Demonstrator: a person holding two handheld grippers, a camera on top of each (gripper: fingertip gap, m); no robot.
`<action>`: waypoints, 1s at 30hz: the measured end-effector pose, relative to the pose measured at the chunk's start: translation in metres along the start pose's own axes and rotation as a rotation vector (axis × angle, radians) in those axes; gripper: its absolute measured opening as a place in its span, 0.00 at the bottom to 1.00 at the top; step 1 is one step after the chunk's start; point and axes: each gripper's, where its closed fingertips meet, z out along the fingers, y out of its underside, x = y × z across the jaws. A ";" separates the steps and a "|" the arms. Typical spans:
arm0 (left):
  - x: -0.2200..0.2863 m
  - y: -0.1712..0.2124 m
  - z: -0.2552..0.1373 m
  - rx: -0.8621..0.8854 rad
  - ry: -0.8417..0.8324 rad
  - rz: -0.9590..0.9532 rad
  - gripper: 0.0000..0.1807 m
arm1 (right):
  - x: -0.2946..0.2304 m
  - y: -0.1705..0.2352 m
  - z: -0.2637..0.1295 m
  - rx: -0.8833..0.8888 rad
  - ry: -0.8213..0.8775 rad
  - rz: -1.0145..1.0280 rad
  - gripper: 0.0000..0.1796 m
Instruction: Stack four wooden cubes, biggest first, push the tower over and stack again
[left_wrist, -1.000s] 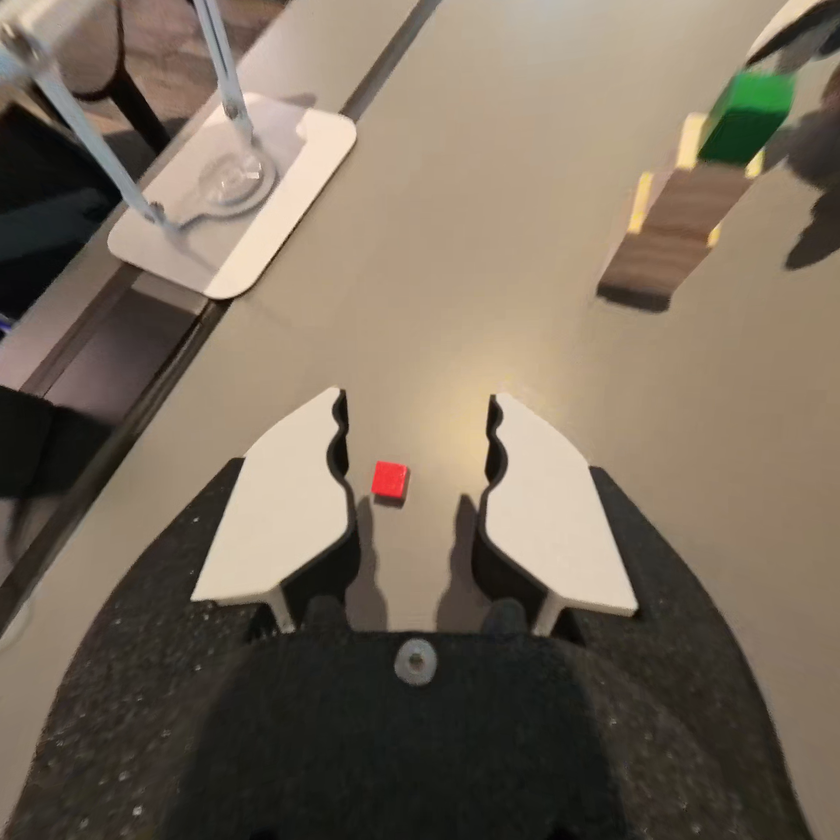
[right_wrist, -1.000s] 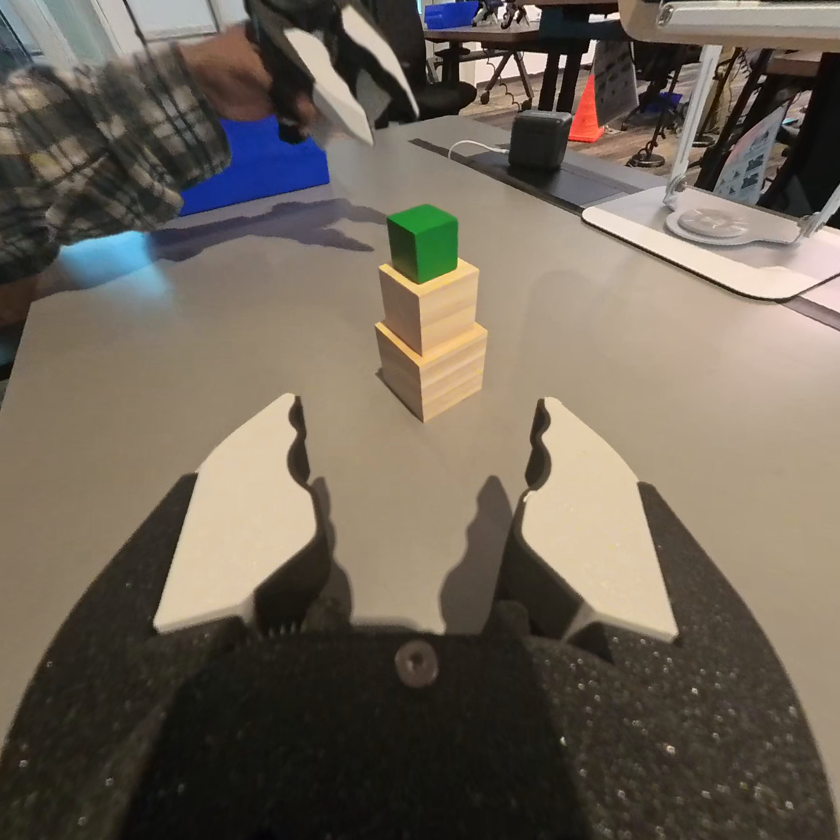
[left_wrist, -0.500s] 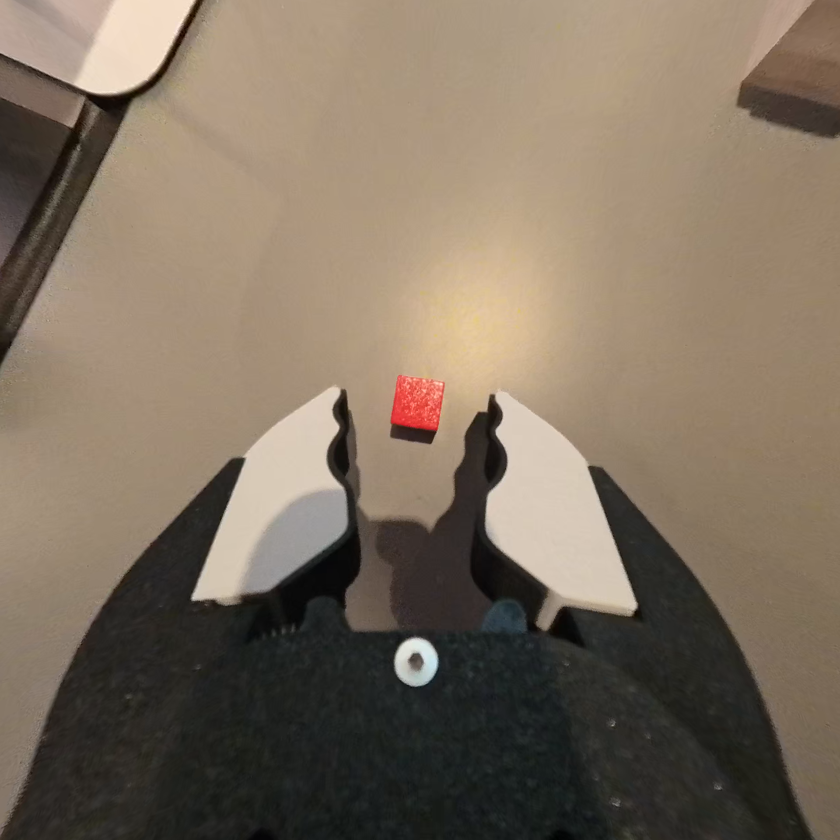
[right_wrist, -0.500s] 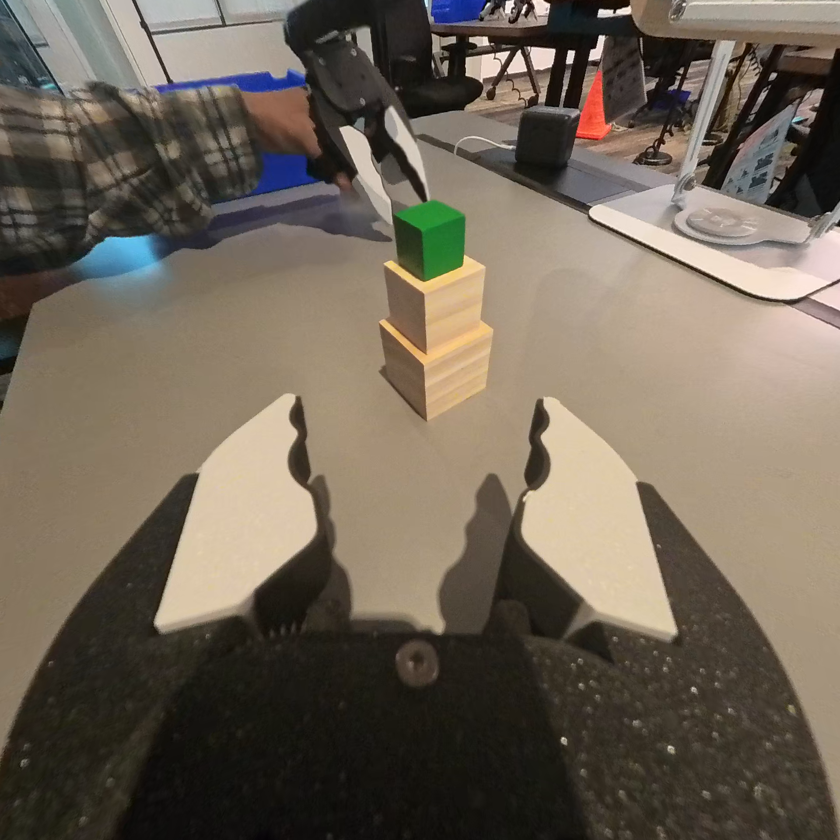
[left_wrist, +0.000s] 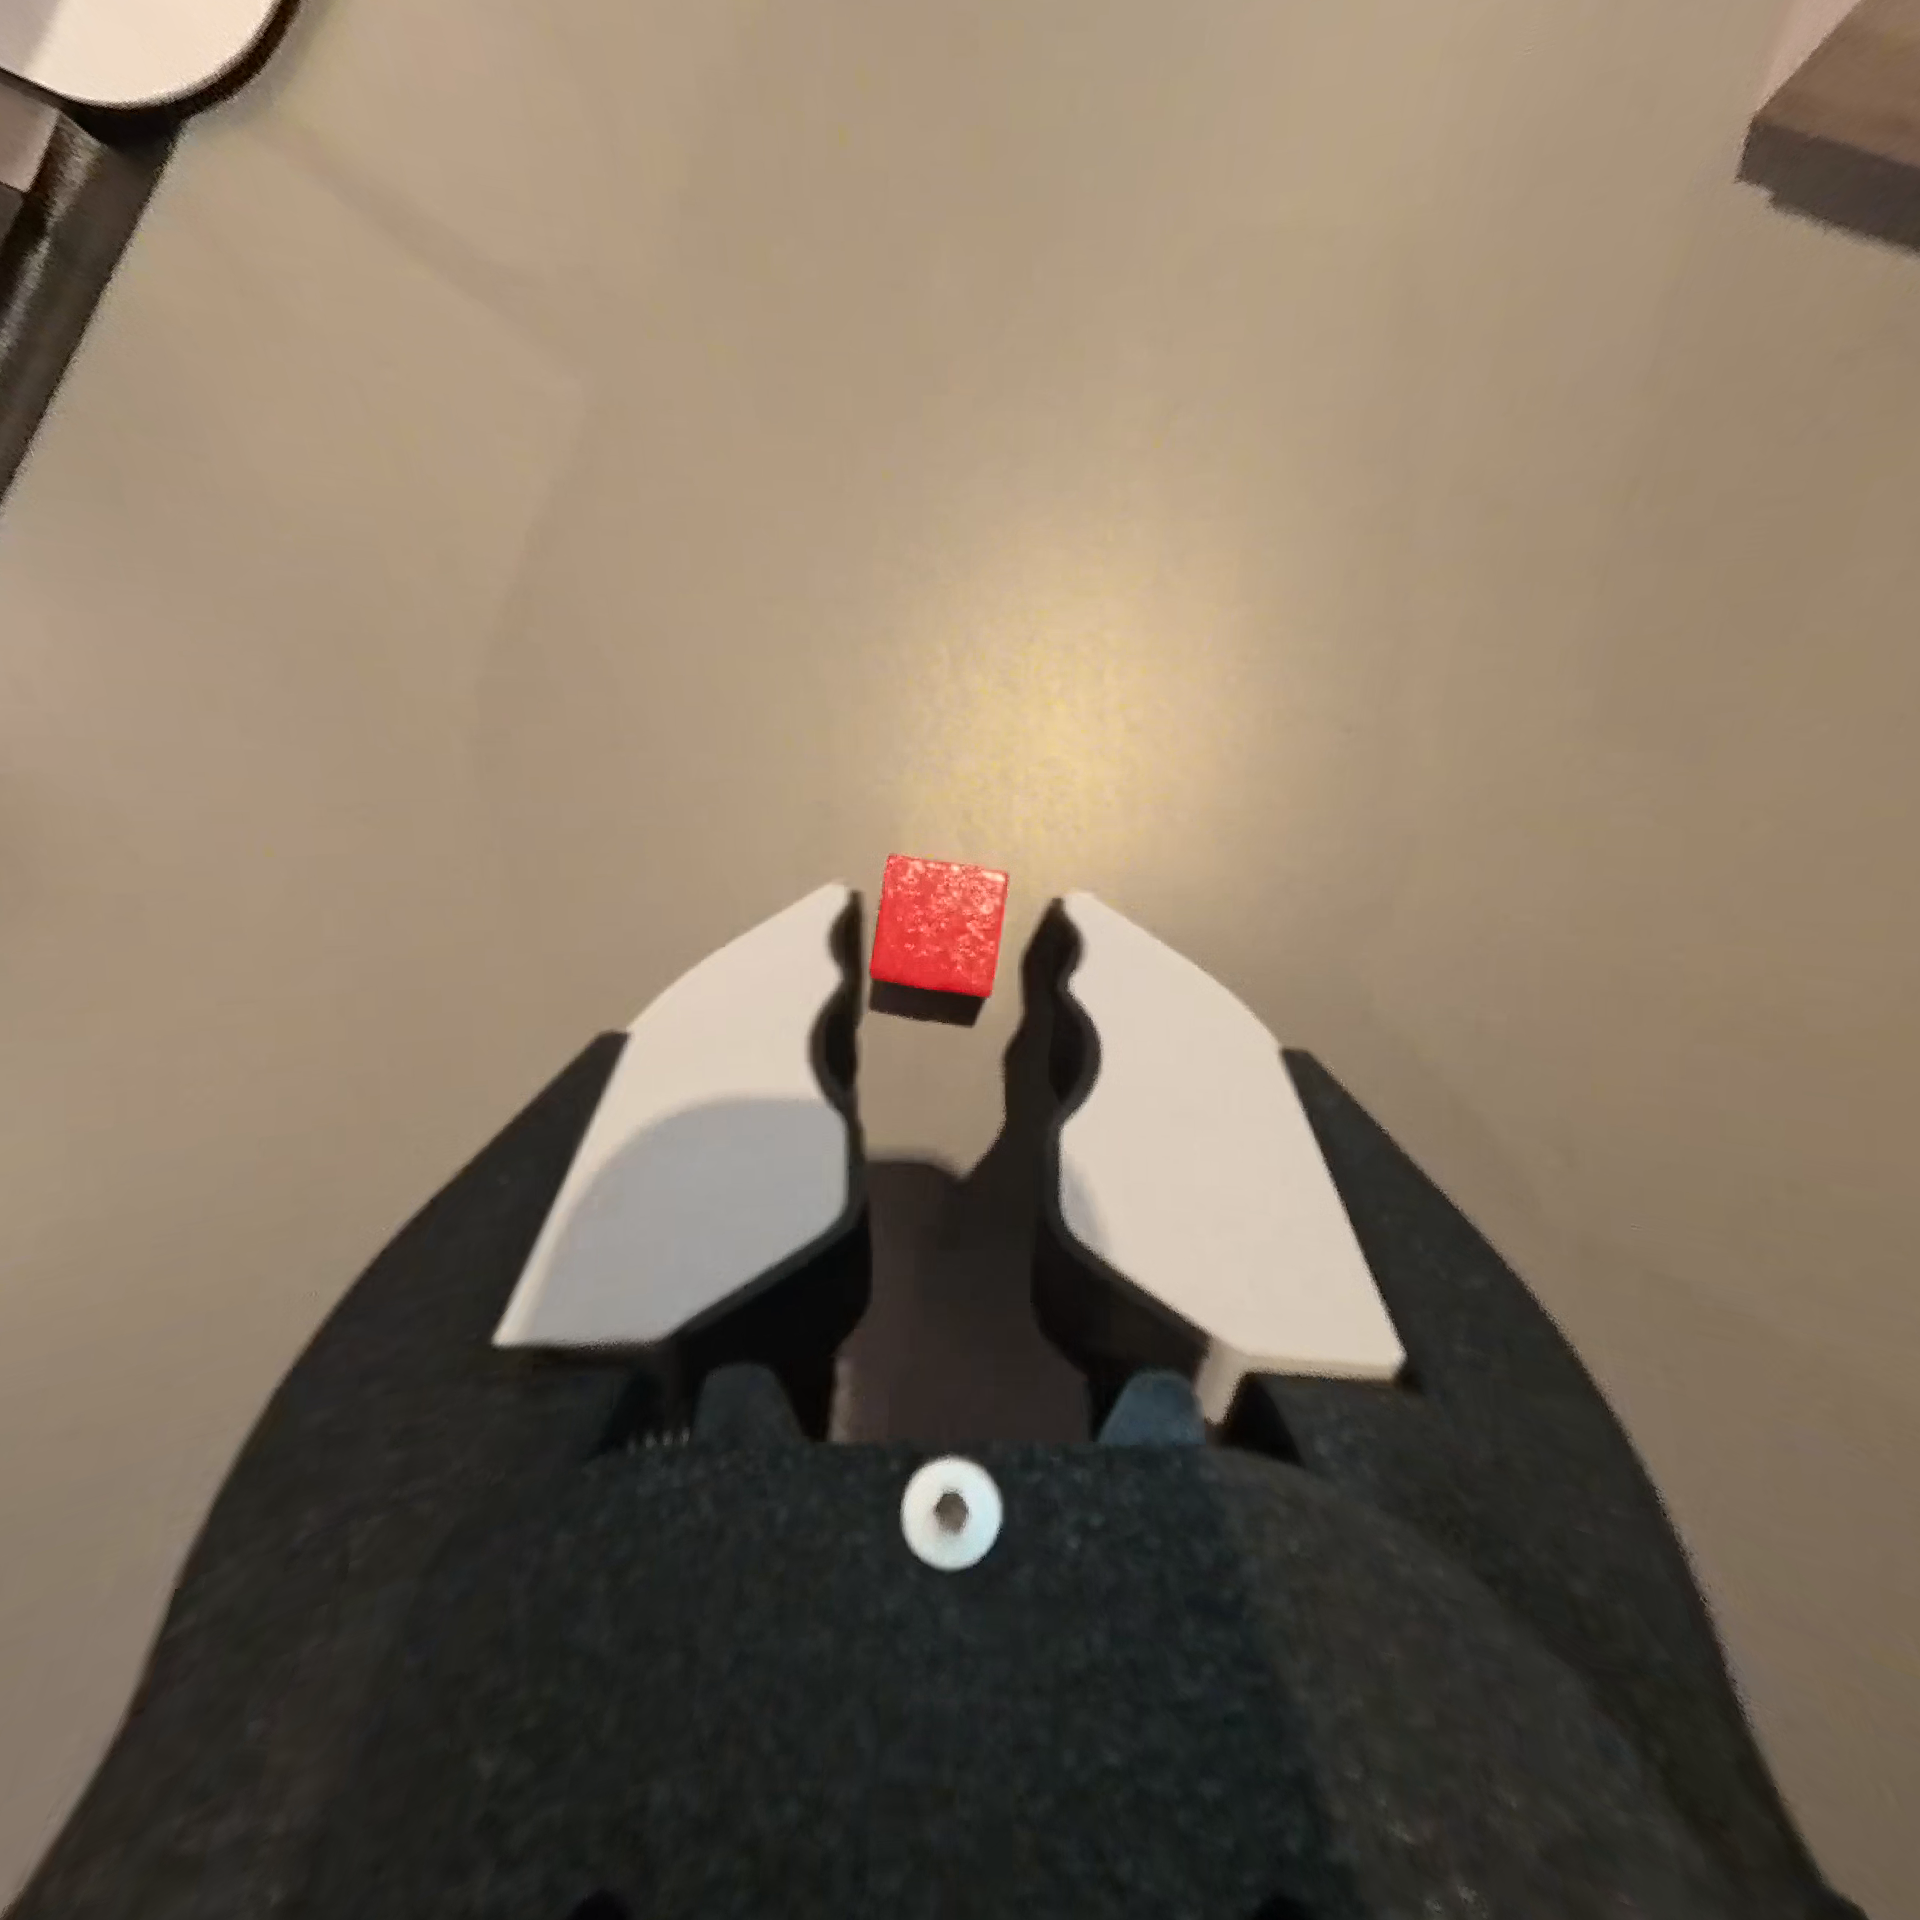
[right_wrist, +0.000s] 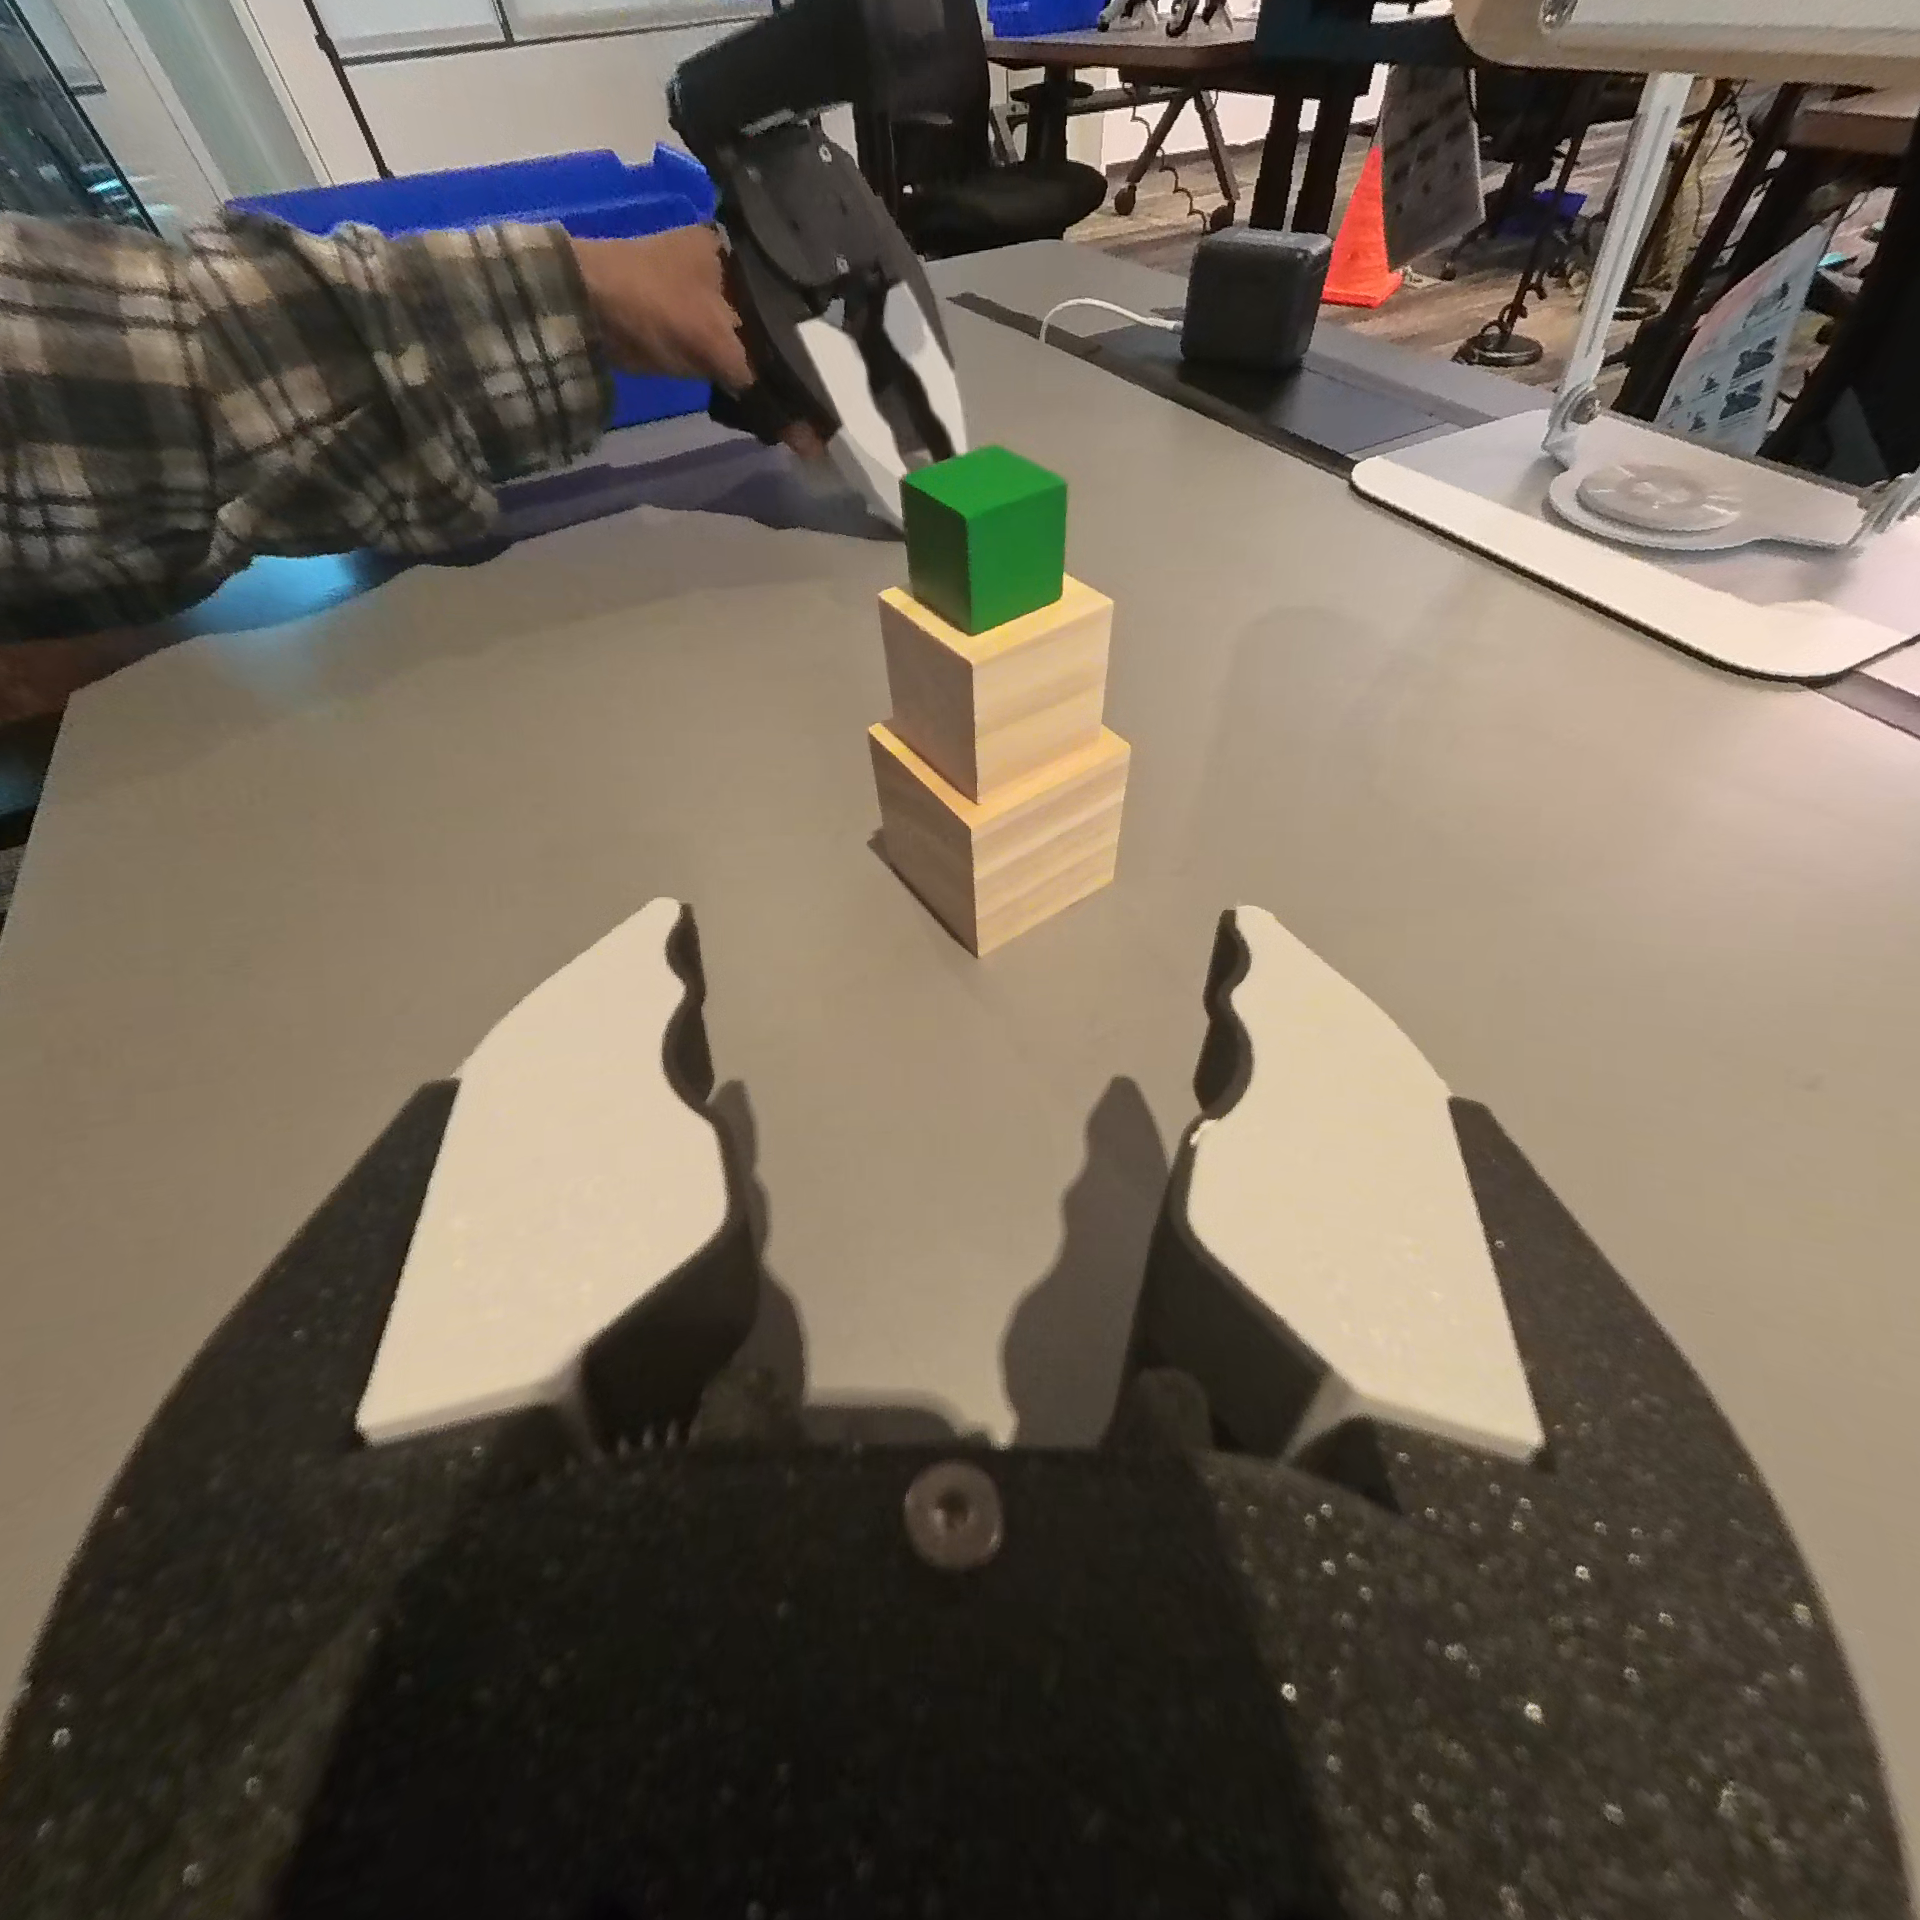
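Left tool (left_wrist: 948, 906): fingers spread, pointed down at the tabletop (left_wrist: 727, 520). Red cube (left_wrist: 940, 922) sits on the tabletop between the fingertips, small gap each side, not pinched. Bottom of the largest wooden cube (left_wrist: 1839, 156) clips the frame at 1 o'clock, well apart from the red one. White rounded base plate (left_wrist: 125, 47) at 11 o'clock corner, dark tabletop edge strip below it.

Right tool (right_wrist: 956, 920): fingers spread wide, nothing between them, low over the tabletop (right_wrist: 416, 831). Tower straight ahead at 12 o'clock: largest wooden cube (right_wrist: 1003, 831) on the tabletop, medium wooden cube (right_wrist: 992, 686) on top, green cube (right_wrist: 985, 535) on that, each turned corner-on to the camera. Red cube hidden from this view.

Left tool (right_wrist: 914, 457) also shows here at 11 o'clock beyond the tower, tips just behind the green cube, held by a hand (right_wrist: 665, 307) in a plaid sleeve (right_wrist: 281, 384).

Around it:
- blue bin (right_wrist: 499, 203) at 11 o'clock, behind the sleeve
- dark cube-shaped device (right_wrist: 1257, 296) with a white cable (right_wrist: 1101, 310) at 1 o'clock, on a dark strip
- white stand base (right_wrist: 1621, 540) with a metal post at 2 o'clock
- orange cone (right_wrist: 1366, 234) and office chairs on the floor past the tabletop

Nothing stands between the right tool and the tower. A printed card sits at the far right edge, too small to make out.
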 end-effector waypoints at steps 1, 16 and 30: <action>0.001 0.000 -0.001 0.000 0.007 -0.007 0.21 | 0.000 0.000 0.000 0.000 0.002 -0.001 0.51; 0.116 -0.171 -0.060 0.311 0.068 0.075 0.12 | 0.002 0.001 0.000 -0.008 0.009 0.004 0.50; 0.177 -0.208 -0.020 0.225 0.164 0.101 0.12 | 0.001 0.002 0.000 -0.016 0.001 0.006 0.50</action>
